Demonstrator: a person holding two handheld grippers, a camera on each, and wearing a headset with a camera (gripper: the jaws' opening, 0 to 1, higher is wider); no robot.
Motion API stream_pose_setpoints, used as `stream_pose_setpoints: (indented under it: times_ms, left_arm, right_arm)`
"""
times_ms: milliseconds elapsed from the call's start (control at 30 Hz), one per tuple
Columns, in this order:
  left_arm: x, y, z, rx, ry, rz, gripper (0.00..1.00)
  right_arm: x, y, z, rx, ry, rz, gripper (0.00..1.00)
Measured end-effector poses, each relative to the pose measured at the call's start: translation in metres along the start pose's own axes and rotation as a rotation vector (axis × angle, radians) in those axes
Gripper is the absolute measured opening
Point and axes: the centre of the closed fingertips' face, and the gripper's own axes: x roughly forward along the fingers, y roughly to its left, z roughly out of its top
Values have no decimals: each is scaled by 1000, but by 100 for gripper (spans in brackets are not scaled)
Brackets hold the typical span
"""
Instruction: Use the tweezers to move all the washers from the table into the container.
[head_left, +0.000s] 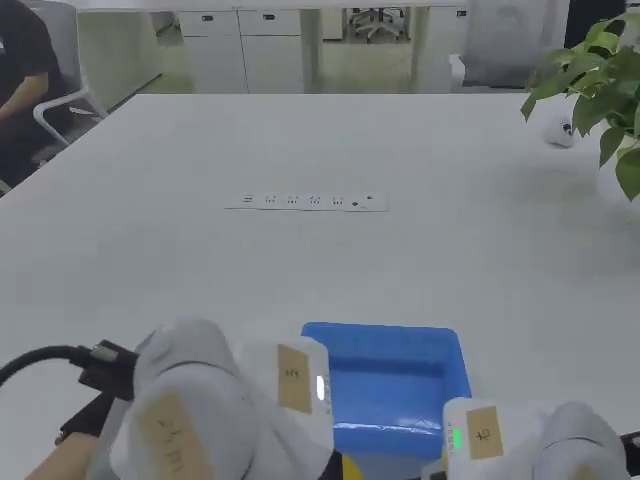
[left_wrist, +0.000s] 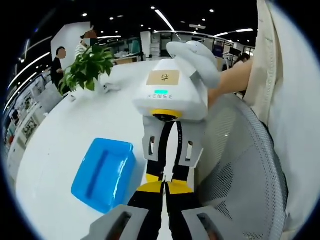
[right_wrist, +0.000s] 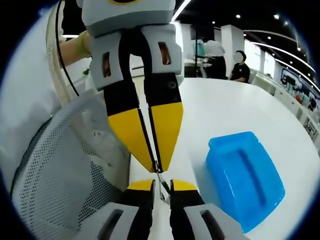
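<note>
Our left gripper (right_wrist: 156, 167) is clenched on thin metal tweezers (right_wrist: 160, 177) whose long axis runs straight into the right gripper (left_wrist: 168, 176), nose to nose with it, its grip impossible for us to tell, while the blue container (head_left: 380, 331) sits just beyond, equally near both.

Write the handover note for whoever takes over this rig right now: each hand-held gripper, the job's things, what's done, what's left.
Left hand-held gripper: jaws closed on a thin metal sliver, apparently the tweezers, tip to tip with the right one.
Right hand-held gripper: jaws narrow around the same sliver; grip unclear.
Blue container: on the white table, just ahead of both grippers.
Done: cannot judge; washers too small to make out.
Left: settle the tweezers in one gripper, then move washers.
</note>
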Motion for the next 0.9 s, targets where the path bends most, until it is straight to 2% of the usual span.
stream_pose_setpoints:
  times_ms: [33, 67, 133, 200, 300, 367, 433, 467, 500, 533, 567, 600, 667, 733, 767, 833, 900]
  left_arm:
    - [1, -1, 0, -5, -6, 1, 0]
    - [2, 1, 0, -6, -14, 13, 0]
    - [1, -1, 2, -84, -60, 17, 0]
    - [-1, 2, 3, -119, -105, 43, 2]
    - [-6, 2, 2, -194, -156, 73, 17]
    - [-12, 4, 2, -262, -219, 100, 25]
    - [-19, 8, 1, -341, -292, 150, 34]
    - [-24, 10, -1, -391, -328, 179, 41]
    - [-27, 13, -4, -422, -347, 208, 47]
    - [-31, 17, -10, -465, -368, 263, 55]
    - [-34, 18, -14, -478, -380, 286, 59]
    - [-38, 20, -21, -505, -384, 335, 63]
    - [-43, 23, -31, -526, -390, 400, 69]
    - [-47, 25, -46, -545, -371, 477, 73]
    - [-49, 27, -57, -545, -344, 528, 74]
    - [-50, 29, -70, -527, -296, 580, 79]
    - [-52, 31, -76, -512, -275, 618, 82]
  right_arm:
    - [-1, -4, -2, -15, 13, -23, 4]
    - [-1, -3, -1, 4, 6, -17, 3]
    - [0, -2, -2, 34, 3, -3, 4]
    - [-1, -5, -2, 44, -11, -23, 3]
    - [-2, -8, -2, 85, -25, -38, 3]
    - [-2, -9, -2, 109, -37, -47, 3]
    - [-2, -11, -2, 130, -51, -63, 3]
    - [-3, -12, -2, 149, -61, -70, 3]
    - [-3, -12, -2, 164, -65, -73, 3]
    - [-4, -15, -3, 187, -78, -88, 2]
    - [-5, -15, -3, 212, -88, -91, 2]
    - [-6, -18, -3, 247, -104, -102, 2]
    - [-7, -20, -3, 302, -129, -108, 2]
    - [-9, -24, -5, 367, -154, -115, 2]
    - [-11, -26, -5, 411, -172, -116, 2]
    - [-16, -26, 0, 439, -213, -111, 2]
    - [-22, -26, 5, 481, -255, -117, 2]
